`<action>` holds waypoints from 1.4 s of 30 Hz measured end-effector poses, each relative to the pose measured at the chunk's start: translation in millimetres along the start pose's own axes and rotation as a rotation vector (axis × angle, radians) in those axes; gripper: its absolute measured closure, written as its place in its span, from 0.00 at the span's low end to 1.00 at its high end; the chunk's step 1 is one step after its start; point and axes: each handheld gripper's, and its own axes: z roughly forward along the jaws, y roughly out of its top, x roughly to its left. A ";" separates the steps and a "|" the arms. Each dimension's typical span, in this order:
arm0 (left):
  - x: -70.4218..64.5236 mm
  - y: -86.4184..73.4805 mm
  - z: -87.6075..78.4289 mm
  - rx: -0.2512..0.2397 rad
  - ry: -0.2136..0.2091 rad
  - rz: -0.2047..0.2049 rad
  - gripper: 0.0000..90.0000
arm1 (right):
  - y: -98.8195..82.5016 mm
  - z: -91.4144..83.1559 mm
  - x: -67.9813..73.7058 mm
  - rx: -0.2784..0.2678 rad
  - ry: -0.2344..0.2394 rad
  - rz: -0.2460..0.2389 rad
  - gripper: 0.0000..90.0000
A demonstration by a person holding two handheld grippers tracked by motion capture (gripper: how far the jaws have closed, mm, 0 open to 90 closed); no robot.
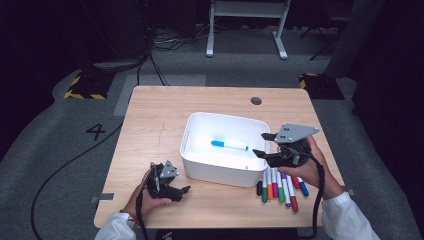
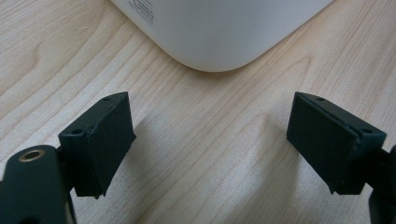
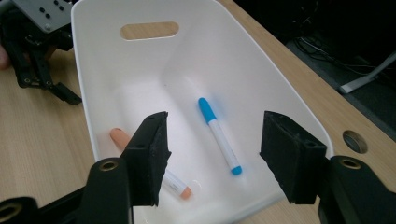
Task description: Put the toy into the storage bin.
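Note:
A white bin (image 1: 200,170) stands mid-table. Inside it lie a blue-capped marker (image 1: 229,145) (image 3: 219,135) and an orange-capped marker (image 3: 119,137), the latter partly hidden behind a jaw. My right gripper (image 1: 261,143) (image 3: 215,119) hovers over the bin's right rim, open, nothing between its pads. Several coloured markers (image 1: 280,187) lie in a row on the table beneath that hand. My left gripper (image 1: 183,194) (image 2: 210,102) rests low on the table by the bin's near-left corner (image 2: 210,46), open and empty; it also appears in the right gripper view beyond the bin (image 3: 42,56).
The wooden table (image 1: 150,120) has a round cable hole (image 1: 256,100) (image 3: 355,140) at its far right. A white desk frame (image 1: 247,20) stands on the grey floor behind. A black cable (image 1: 65,165) runs across the floor at left.

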 end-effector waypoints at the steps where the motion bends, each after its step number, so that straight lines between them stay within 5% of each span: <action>1: 0.0 0.0 0.0 0.000 0.000 0.000 0.17 | -3.7 -4.2 -2.5 -0.005 -0.010 0.005 0.46; 16: -0.1 0.1 0.1 0.000 0.001 -0.001 0.16 | -85.8 -37.6 -33.7 0.054 -0.166 0.149 0.45; 31: -0.1 0.1 0.1 0.000 0.001 -0.001 0.16 | -169.9 -14.4 -56.8 0.191 -0.228 0.290 0.46; 42: -0.1 0.1 0.0 0.000 0.001 -0.001 0.16 | -201.4 -1.6 -63.9 0.251 -0.221 0.366 0.48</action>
